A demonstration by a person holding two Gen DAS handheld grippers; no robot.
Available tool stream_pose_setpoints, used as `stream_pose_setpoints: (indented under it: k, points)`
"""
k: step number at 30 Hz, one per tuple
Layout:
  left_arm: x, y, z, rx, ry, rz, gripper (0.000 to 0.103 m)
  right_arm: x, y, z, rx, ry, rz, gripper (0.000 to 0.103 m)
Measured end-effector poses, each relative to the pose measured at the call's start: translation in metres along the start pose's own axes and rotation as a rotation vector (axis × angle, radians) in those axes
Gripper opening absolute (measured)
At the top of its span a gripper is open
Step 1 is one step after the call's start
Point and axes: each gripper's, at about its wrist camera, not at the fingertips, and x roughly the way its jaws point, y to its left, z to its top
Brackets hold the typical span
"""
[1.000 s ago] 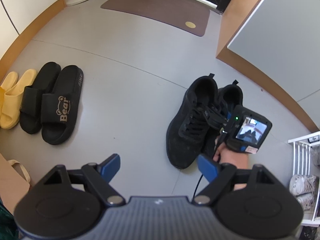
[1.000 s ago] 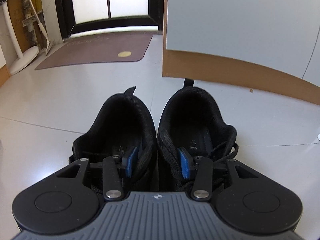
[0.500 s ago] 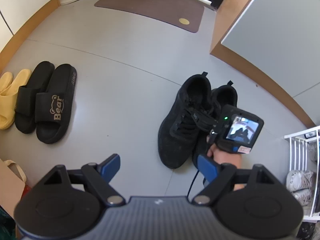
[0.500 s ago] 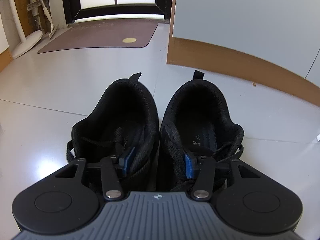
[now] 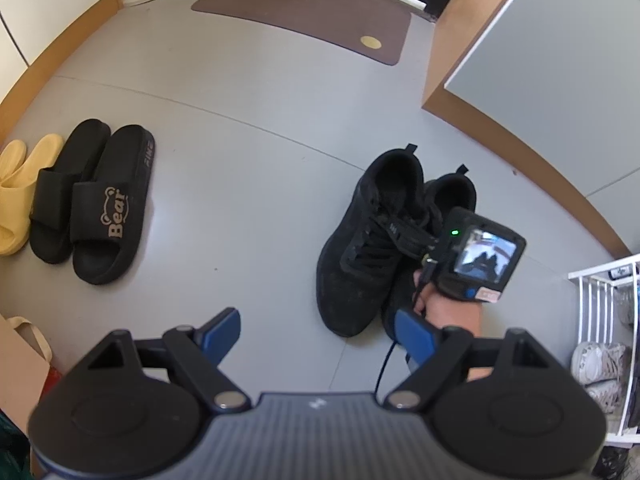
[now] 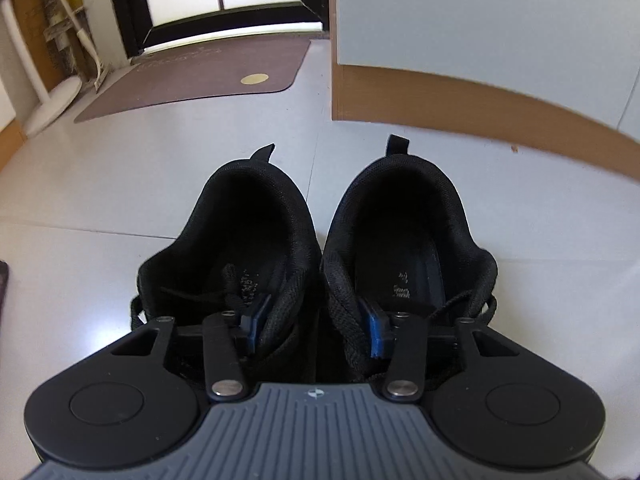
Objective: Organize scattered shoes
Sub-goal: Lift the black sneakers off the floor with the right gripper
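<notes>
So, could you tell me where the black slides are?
In the left wrist view, the black slides sit at left on the floor, beside the yellow slippers.

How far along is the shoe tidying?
Done: black slippers and yellow slippers lie paired side by side. In hand: the right gripper is closing, one finger inside each black sneaker, pinching their inner walls together. Left: setting that pair down somewhere. The left gripper hangs open, empty.

"Bear" (gold) on black slide (image 5: pixel 110 216).

Left gripper (image 5: pixel 316 334) wide apart; right gripper (image 6: pixel 314 320) closing.
</notes>
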Motion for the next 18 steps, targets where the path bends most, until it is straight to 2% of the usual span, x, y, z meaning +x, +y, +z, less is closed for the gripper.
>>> stream_pose_setpoints:
  k: [6,10,18]
  points:
    - [-0.003,0.002,-0.001,-0.007,-0.007,0.001,0.087,0.006,0.0,0.001,-0.033,0.007,-0.004,0.048]
    - [-0.005,0.001,-0.002,-0.005,-0.011,-0.001,0.087,0.003,0.0,-0.002,-0.069,-0.017,-0.008,0.027]
    - [-0.008,0.001,-0.002,0.009,-0.021,-0.006,0.087,-0.006,-0.009,-0.008,-0.05,-0.031,0.03,0.021]
